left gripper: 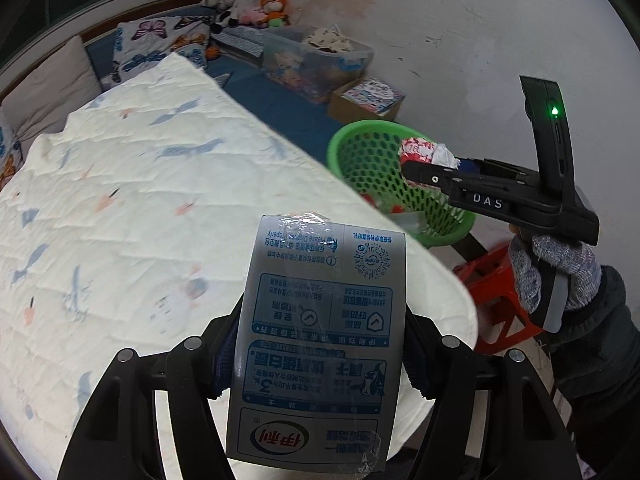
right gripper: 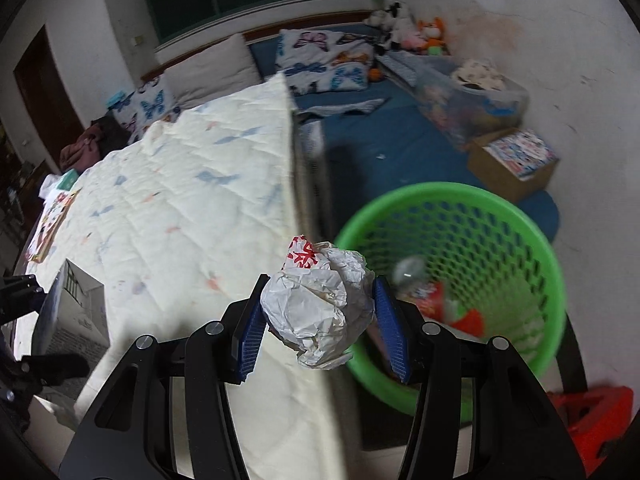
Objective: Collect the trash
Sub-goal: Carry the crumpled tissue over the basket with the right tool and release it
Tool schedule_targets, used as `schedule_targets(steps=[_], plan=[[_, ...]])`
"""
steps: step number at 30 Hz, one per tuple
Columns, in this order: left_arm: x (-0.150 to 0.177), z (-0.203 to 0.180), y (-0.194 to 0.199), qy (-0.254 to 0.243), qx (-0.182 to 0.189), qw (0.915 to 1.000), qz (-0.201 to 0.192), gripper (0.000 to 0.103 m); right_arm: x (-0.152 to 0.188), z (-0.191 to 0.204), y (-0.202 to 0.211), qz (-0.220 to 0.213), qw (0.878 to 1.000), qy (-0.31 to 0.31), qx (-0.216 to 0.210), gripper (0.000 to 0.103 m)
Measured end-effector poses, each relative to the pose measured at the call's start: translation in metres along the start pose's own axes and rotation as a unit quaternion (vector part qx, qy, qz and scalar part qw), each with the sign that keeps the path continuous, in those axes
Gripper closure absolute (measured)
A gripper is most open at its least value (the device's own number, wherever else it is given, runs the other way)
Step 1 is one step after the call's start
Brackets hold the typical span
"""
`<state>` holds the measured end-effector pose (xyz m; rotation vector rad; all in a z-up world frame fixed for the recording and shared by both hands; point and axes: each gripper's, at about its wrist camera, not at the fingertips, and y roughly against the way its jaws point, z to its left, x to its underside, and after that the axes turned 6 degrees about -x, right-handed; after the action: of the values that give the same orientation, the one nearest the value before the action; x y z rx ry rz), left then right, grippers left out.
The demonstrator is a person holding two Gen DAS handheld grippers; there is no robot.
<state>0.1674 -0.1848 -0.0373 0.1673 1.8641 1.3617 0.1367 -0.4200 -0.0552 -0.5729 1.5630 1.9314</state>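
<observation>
Your left tool [left gripper: 318, 354] pinches a flattened milk carton [left gripper: 320, 320] over the quilted bed [left gripper: 140, 200]; print reads "3%", red oval logo probably Yili. Your right tool [right gripper: 318, 320] clamps a crumpled paper wad [right gripper: 320, 312], basket [right gripper: 460, 200] at 2 o'clock, ready to drop. "DAS" on the tool body.
</observation>
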Motion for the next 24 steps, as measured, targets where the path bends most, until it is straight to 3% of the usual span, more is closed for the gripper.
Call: schedule_targets(steps=[10, 24], plan=[[-0.026, -0.033, -0.018, -0.006, 0.019, 0.9998, 0.009, 0.039, 0.007, -0.058, 0.012, -0.003, 0.999, -0.038, 0.038, 0.05], [-0.051, -0.062, -0.04, -0.023, 0.024, 0.9992, 0.021, 0.039, 0.005, -0.108, 0.006, 0.0, 0.996, -0.073, 0.059, 0.047]])
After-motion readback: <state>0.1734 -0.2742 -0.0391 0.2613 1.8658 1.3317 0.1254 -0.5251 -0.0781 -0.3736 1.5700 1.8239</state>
